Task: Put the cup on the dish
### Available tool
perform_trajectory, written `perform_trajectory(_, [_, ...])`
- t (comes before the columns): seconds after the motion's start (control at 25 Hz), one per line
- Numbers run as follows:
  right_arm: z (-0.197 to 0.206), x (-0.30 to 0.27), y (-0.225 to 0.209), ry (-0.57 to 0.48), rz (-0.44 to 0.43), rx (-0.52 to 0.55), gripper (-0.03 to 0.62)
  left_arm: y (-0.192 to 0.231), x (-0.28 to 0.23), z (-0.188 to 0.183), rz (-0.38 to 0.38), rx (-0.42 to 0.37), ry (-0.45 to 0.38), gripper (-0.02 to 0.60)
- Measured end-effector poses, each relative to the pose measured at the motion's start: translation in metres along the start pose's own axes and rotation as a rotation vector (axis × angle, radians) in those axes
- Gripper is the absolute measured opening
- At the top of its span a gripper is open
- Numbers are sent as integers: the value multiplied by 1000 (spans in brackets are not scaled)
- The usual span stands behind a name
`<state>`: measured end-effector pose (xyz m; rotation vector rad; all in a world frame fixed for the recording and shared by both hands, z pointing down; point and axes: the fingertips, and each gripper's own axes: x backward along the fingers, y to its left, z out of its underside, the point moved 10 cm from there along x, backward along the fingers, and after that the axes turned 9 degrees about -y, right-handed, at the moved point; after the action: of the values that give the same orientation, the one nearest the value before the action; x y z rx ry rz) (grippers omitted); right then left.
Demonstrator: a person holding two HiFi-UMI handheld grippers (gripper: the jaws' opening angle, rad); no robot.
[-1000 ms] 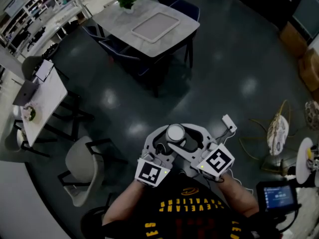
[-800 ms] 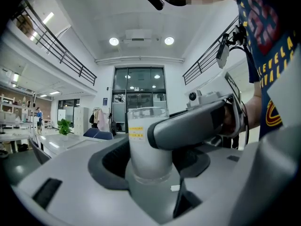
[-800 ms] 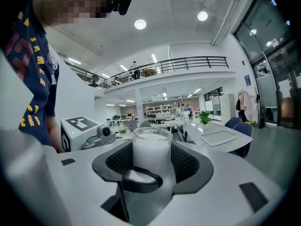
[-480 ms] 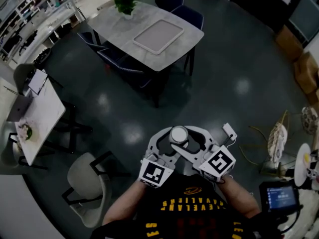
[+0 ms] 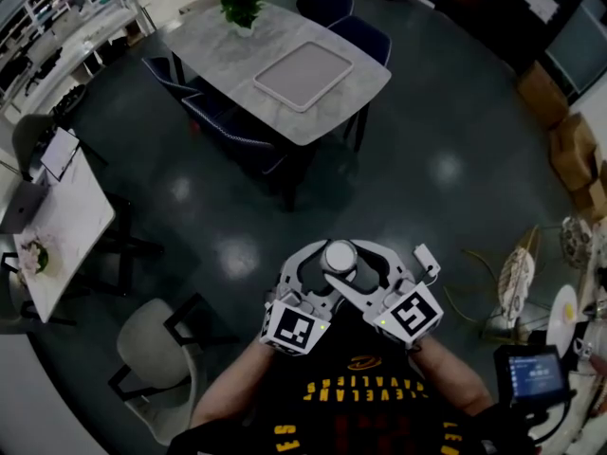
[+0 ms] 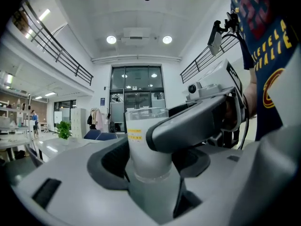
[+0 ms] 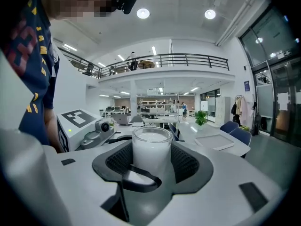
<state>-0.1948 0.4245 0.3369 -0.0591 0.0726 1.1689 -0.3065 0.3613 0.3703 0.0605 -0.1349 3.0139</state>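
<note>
The left tongs (image 6: 149, 163) are holding a frosted cup (image 7: 151, 149): in the left gripper view their dark pads are pressing on both sides of the cup's lower part. The right tongs (image 7: 151, 166) are gripping the same cup from the other side, and their pads are also lying against its wall. In the left gripper view one jaw of the right tongs is crossing in front of the cup. The cup is standing upright in the air above the dark floor (image 5: 427, 188), near the person's chest, inside the ring that the four jaws are making.

Far from the cup, a grey worktop (image 5: 209, 50) is carrying a rectangular tray (image 5: 303, 72) and, at its far left corner, a potted plant (image 5: 243, 6). The cup is well apart from this tray. Blue chairs (image 5: 356, 27) are standing at the far right side of the worktop. At the left, a small white worktop (image 5: 76, 221) is bearing an open laptop (image 5: 59, 152), and a light grey chair (image 5: 152, 335) is standing near it. Cardboard boxes (image 5: 560, 131) are lying at the right.
</note>
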Motion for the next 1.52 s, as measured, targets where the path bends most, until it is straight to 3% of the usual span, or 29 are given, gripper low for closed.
perform_trajectory(0.12, [-3,-8,-8,-2,0,52,242,9,-7,2,-5,-61,-8,262])
perform_trajectory(0.28, [-4,-19,-25,-2,-3,73,244,20,-22,10,-18,-82,-18,262])
perform_trajectory(0.48, [5,-31,-56,1,-13,69,244,38,-48,20,-27,-112,19,262])
perform_trajectory(0.8, [13,-49,-134,-5,-48,51,244,70,-114,30,-74,-221,92,262])
perform_trajectory(1.04, [12,-54,-198,1,-77,40,243,89,-173,33,-108,-211,106,262])
perform_trajectory(1.52, [17,-50,-307,113,-91,127,244,106,-284,54,-152,-222,158,267])
